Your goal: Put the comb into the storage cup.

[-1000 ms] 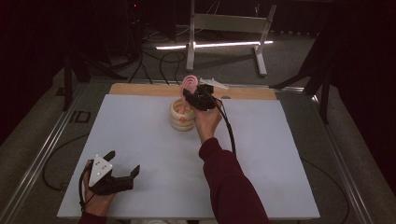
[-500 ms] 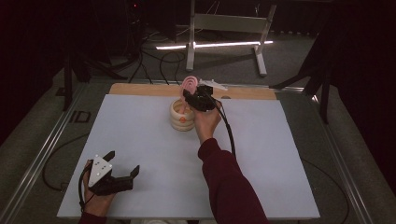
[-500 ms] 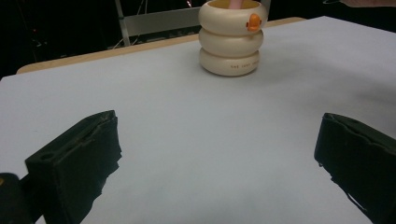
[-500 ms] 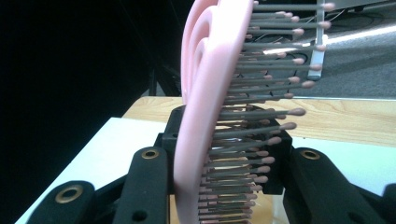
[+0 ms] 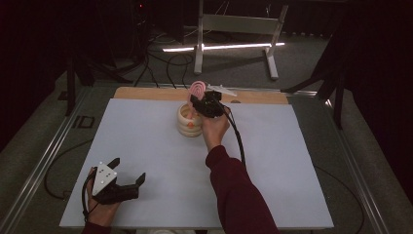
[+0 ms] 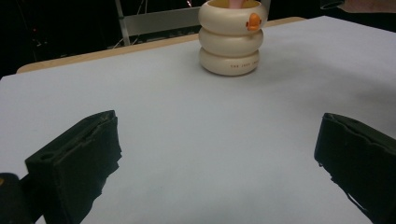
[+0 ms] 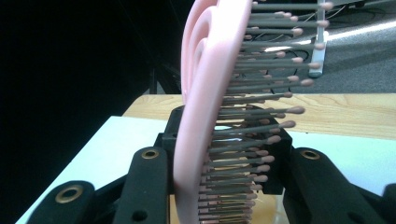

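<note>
Change since a second ago: none to speak of; both hands and the brush sit in the high view as they did, so the work looks paused at the mouth of the holder rather than moving on.
Right gripper (image 5: 204, 101): clamped on the pink hairbrush (image 5: 197, 89), jaws drawn in on either side of its head; in the right gripper view the bristles (image 7: 261, 116) stick out sideways between them.
Hairbrush position: upright, its head above the cream ringed holder (image 5: 189, 122), handle end pointing down into it; whether it touches the bottom is hidden, probably not yet seated.
Holder: stands on the white table cover (image 5: 146, 146) near the far wooden edge (image 5: 146, 93), with a small orange duck figure (image 6: 253, 20) on its top ring.
Left gripper (image 5: 127, 179): jaws spread wide, nothing between them, resting at the near left corner, well apart from the holder.
Judgement: the brush is either being lowered in or lifted out; the grip must hold until it settles.
</note>
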`<action>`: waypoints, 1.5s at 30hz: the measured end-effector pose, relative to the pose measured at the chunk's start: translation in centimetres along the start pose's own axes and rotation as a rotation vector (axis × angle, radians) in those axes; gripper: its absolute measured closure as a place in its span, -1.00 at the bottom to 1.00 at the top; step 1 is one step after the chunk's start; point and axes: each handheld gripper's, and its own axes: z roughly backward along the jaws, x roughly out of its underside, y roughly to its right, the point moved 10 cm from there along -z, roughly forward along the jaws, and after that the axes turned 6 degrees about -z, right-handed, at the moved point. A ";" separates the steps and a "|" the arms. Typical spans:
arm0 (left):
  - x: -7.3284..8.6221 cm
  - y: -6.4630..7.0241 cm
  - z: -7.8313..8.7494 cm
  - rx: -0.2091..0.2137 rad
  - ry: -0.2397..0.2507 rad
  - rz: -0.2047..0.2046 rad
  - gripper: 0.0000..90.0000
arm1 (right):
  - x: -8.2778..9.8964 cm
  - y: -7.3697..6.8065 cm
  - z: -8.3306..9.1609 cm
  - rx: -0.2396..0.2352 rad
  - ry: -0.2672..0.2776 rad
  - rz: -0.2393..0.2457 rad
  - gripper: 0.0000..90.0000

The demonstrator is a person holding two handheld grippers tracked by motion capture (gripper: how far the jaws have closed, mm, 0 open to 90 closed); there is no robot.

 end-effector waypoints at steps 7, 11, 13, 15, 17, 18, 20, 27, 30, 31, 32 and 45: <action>0.0 0.0 0.0 0.001 -0.001 -0.001 -0.97 | 0.0 0.3 0.0 -0.002 0.004 -0.015 0.40; 0.0 0.1 0.0 0.001 -0.003 -0.002 -0.97 | 0.0 0.6 0.1 -0.004 0.006 -0.032 0.40; 0.1 0.1 0.0 0.001 -0.005 -0.003 -0.97 | 0.1 0.9 0.2 -0.009 0.011 -0.049 0.39; 0.1 0.1 0.0 0.001 -0.006 -0.005 -0.97 | 0.1 1.0 0.3 -0.010 0.010 -0.051 0.39; 0.1 0.1 0.0 0.001 -0.007 -0.004 -0.97 | 0.1 1.2 0.3 -0.009 0.010 -0.056 0.39; 0.1 0.1 0.0 0.001 -0.007 -0.005 -0.97 | 0.1 1.4 0.4 -0.009 0.009 -0.062 0.39; 0.1 0.1 0.0 0.000 -0.008 -0.006 -0.97 | 0.1 1.5 0.4 -0.011 0.012 -0.066 0.39; 0.1 0.1 0.1 0.000 -0.004 -0.003 -0.97 | 0.2 1.6 0.4 -0.009 0.015 -0.066 0.39; 0.1 0.1 0.1 0.000 -0.004 -0.004 -0.97 | 0.2 1.8 0.5 -0.006 0.011 -0.066 0.39; 0.1 0.1 0.1 0.000 -0.004 -0.004 -0.97 | 0.2 1.9 0.5 -0.004 0.011 -0.068 0.38; 0.1 0.1 0.1 0.000 -0.004 -0.004 -0.97 | 0.2 1.9 0.5 -0.003 0.011 -0.068 0.38; 0.1 0.2 0.0 0.000 -0.004 -0.004 -0.97 | 0.3 2.4 0.8 0.012 0.005 -0.049 0.36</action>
